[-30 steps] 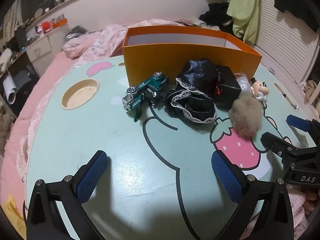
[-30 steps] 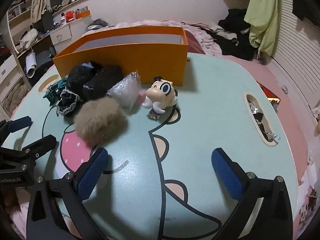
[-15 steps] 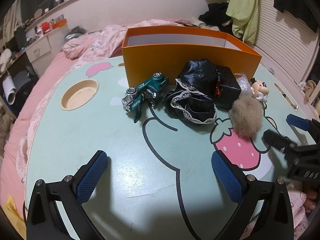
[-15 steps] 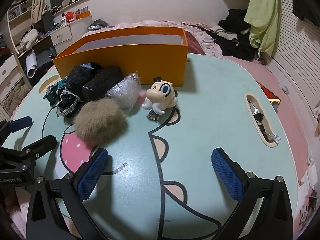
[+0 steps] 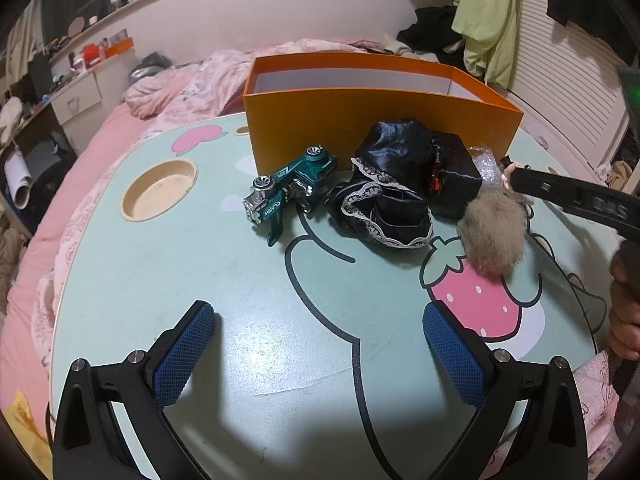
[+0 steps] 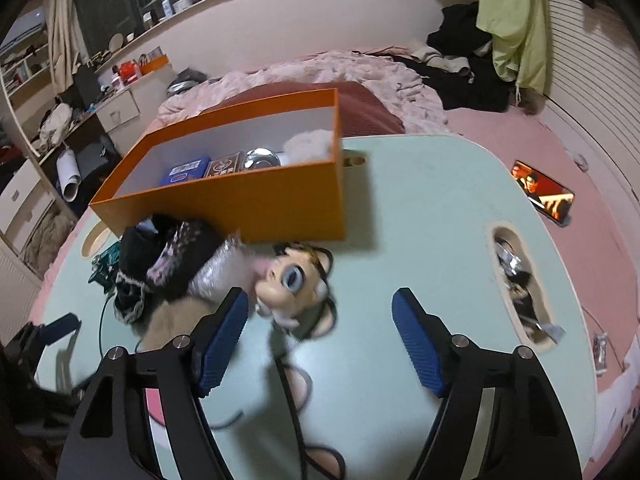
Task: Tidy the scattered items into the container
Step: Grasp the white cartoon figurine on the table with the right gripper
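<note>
We see the right tongs [image 6: 320, 320] closing above the table [image 6: 420, 208], their pads not yet touching the doll head [image 6: 292, 288] just beyond them, near the orange box [image 6: 240, 196]. The left tongs [image 5: 316, 348] stand apart over bare table, holding nothing.

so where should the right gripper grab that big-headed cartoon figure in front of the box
Grip the round head of the cartoon figure, probably across its sides: it is the widest, firmest part. Come from above and the near side, since the orange box stands behind it and the crinkly plastic wrap lies against its left. The right gripper is closing, with nothing between the pads.
</note>
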Demonstrator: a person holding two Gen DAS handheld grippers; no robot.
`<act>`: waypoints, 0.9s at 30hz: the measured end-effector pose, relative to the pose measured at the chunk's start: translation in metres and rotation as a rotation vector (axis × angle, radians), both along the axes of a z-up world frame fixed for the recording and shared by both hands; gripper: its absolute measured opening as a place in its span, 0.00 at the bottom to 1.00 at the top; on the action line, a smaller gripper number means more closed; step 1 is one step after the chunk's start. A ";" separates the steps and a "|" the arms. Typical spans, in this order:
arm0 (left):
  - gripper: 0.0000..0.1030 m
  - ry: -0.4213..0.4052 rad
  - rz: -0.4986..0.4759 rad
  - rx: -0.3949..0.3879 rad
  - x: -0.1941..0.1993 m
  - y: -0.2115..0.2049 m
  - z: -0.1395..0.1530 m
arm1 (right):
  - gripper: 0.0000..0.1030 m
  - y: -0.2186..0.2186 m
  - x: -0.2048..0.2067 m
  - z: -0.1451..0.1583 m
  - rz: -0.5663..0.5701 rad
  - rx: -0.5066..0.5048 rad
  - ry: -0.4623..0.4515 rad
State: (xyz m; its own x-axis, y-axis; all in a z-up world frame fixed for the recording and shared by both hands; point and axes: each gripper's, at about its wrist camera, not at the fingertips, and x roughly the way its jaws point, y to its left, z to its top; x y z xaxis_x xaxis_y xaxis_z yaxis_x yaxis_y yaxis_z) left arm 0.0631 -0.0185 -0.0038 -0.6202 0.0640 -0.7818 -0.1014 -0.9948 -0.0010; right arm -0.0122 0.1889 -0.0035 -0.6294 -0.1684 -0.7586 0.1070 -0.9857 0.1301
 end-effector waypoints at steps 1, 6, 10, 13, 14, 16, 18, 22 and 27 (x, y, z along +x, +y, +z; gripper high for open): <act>1.00 0.000 0.000 0.000 0.000 -0.001 0.000 | 0.73 -0.003 -0.003 -0.002 -0.003 0.016 0.003; 1.00 0.001 -0.001 -0.002 0.000 0.001 0.000 | 0.70 -0.013 -0.023 -0.016 -0.023 0.093 -0.046; 1.00 0.001 -0.002 0.001 0.001 0.004 0.001 | 0.36 -0.014 -0.018 -0.015 0.027 0.090 -0.018; 1.00 0.001 -0.001 0.002 0.001 0.004 0.001 | 0.36 -0.011 -0.006 -0.014 0.038 0.091 -0.006; 1.00 0.001 -0.001 0.002 0.001 0.004 0.001 | 0.36 -0.009 0.001 -0.013 0.044 0.082 -0.004; 1.00 0.001 -0.001 0.002 0.001 0.003 0.001 | 0.36 -0.006 0.013 -0.011 0.061 0.061 0.006; 1.00 0.001 -0.001 0.002 0.001 0.003 0.001 | 0.36 -0.003 0.030 -0.008 0.083 0.048 0.019; 1.00 0.001 -0.001 0.002 0.001 0.003 0.001 | 0.36 0.002 0.053 -0.012 0.139 -0.025 0.033; 1.00 0.001 -0.001 0.002 0.001 0.003 0.000 | 0.37 0.007 0.063 -0.021 0.151 -0.058 0.072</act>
